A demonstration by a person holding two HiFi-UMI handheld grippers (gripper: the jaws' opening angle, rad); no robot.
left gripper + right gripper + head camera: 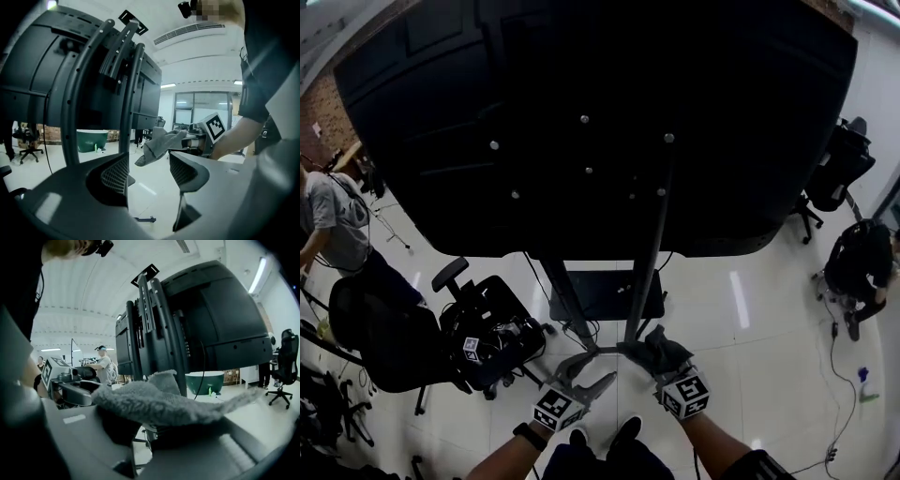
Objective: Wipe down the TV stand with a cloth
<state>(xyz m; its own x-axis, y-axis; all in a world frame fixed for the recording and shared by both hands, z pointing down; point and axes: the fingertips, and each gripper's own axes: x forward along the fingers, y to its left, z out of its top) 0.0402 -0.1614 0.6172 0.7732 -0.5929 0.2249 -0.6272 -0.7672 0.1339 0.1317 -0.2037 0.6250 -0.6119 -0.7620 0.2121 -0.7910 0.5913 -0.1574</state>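
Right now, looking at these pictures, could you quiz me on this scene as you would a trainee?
1. True or false: the left gripper holds the cloth.
2. The right gripper is: A) open and empty; B) shut on the cloth; C) shut on a stand pole.
3. Which side of the TV on the TV stand shows in the head view: front or back?
Key: 1 false, its jaws stand apart with nothing between them; 2 B; 3 back.
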